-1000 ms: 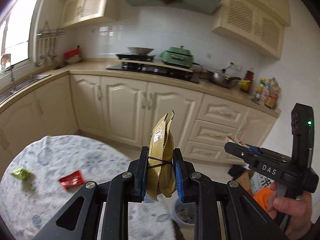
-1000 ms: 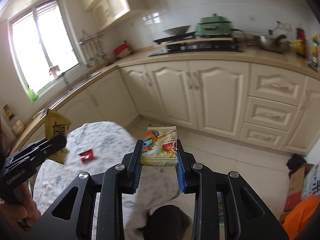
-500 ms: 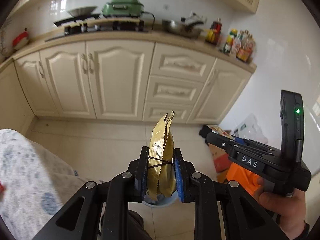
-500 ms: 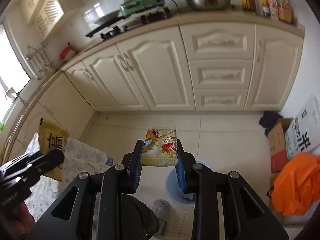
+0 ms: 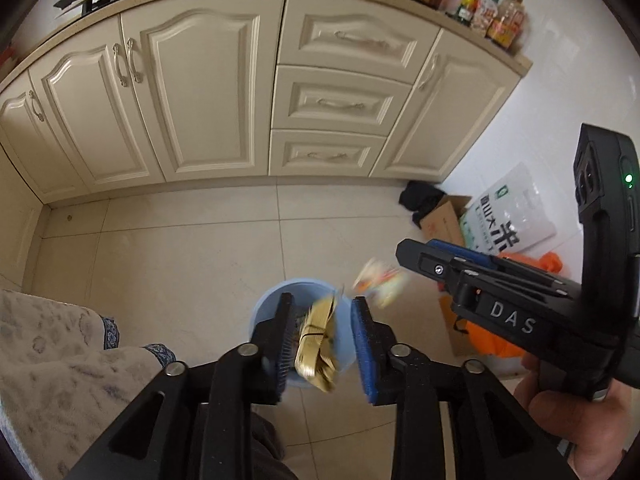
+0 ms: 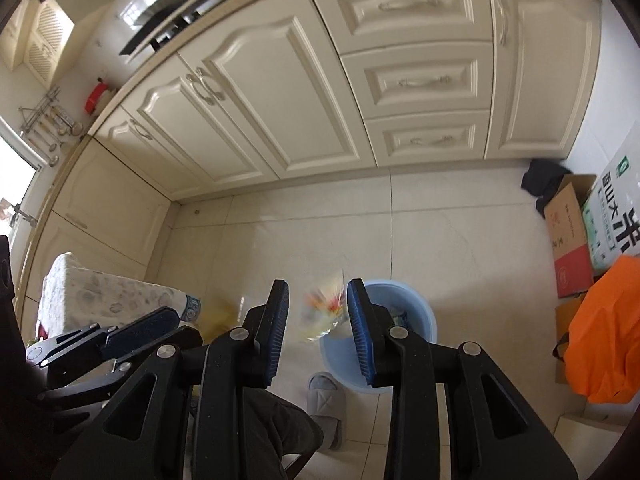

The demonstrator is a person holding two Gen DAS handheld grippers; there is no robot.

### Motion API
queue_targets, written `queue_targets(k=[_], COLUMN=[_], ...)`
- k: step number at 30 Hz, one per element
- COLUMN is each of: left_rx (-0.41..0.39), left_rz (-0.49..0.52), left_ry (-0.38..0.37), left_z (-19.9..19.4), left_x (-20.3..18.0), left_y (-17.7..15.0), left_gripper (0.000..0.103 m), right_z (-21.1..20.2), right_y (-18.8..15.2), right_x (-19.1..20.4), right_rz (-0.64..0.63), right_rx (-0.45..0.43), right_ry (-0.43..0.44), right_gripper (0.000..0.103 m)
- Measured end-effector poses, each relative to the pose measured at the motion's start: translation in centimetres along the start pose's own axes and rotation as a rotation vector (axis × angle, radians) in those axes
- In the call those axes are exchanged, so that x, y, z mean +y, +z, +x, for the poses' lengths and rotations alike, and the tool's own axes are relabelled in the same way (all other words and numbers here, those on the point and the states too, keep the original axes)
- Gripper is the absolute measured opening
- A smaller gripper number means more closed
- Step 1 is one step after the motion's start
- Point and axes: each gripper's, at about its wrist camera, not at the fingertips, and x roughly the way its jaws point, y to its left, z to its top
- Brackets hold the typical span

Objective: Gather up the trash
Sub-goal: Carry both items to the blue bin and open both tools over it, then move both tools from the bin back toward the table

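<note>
**Both wrappers released over the bin**

When we examined this moment, the gold wrapper (image 5: 316, 344) hung loose and blurred between the pads of the left gripper (image 5: 322, 344), directly above the blue bin (image 5: 264, 312). Half a second earlier those pads had clamped it upright; the jaws had just been opening, and neither pad pressed on it now. The right gripper (image 6: 318, 316) had likewise just been parting, with the colourful wrapper (image 6: 324, 308) blurred between its pads and evidently dropping.

We judged both items to be falling towards the bin, though neither had landed.

The left view placed the colourful wrapper just beside the bin's rim, so its landing inside was uncertain. The right view alone showed the bin's far rim, a grey slipper (image 6: 326, 400) beside it, and the table's edge (image 6: 100, 296).
</note>
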Motion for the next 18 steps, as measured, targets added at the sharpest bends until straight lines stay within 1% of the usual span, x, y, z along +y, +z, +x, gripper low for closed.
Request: queue_targets(k=[1, 2, 3, 4, 5, 6, 7, 8, 9, 10, 13, 14, 18], left_rx=[0.008, 0.006, -0.007, -0.024, -0.034, -0.043, -0.052, -0.066, -0.083, -0.095, -0.140, -0.157, -0.226], left_rz=[0.001, 0.001, 0.004, 0.007, 0.010, 0.009, 0.006, 0.005, 0.006, 0.004, -0.001, -0.007, -0.029], left_ry=[0.005, 0.018, 0.030, 0.047, 0.065, 0.082, 0.098, 0.110, 0.122, 0.137, 0.170, 0.179, 0.192], left_z=[0.6, 0.8, 1.1, 1.0, 0.8, 0.6, 0.3, -0.1, -1.3, -1.7, -4.2, -5.7, -9.5], left_x=[-0.1, 0.0, -0.1, -0.1, -0.4, -0.4, -0.4, -0.5, -0.6, -0.7, -0.9, -0.8, -0.8], left_y=[0.5, 0.8, 1.0, 1.3, 1.0, 1.1, 1.1, 0.7, -0.4, -0.4, -2.4, -3.6, -6.3], left_gripper=[0.052, 0.060, 0.071, 0.078, 0.081, 0.087, 0.092, 0.094, 0.096, 0.099, 0.101, 0.101, 0.102], right_z=[0.2, 0.2, 0.2, 0.2, 0.1, 0.0, -0.1, -0.3, -0.5, -0.6, -1.1, -1.4, -2.8], right_y=[-0.1, -0.2, -0.3, -0.4, -0.5, -0.6, -0.7, -0.7, -0.8, -0.9, -1.1, -1.1, -1.3], right_x=[-0.1, -0.2, -0.4, -0.4, -0.4, -0.3, -0.3, -0.2, 0.0, 0.2, 1.0, 1.4, 3.1], right_rz=[0.008, 0.013, 0.019, 0.022, 0.024, 0.025, 0.028, 0.033, 0.038, 0.041, 0.035, 0.030, 0.013], right_rx=[0.003, 0.004, 0.002, 0.001, -0.001, -0.003, -0.006, -0.009, -0.013, -0.017, -0.020, -0.024, -0.052], right_ry=[-0.004, -0.006, -0.006, -0.006, -0.010, -0.015, -0.023, -0.028, -0.033, -0.037, -0.048, -0.048, -0.033], right_gripper=[0.048, 0.052, 0.053, 0.056, 0.061, 0.065, 0.076, 0.088, 0.095, 0.103, 0.103, 0.103, 0.103])
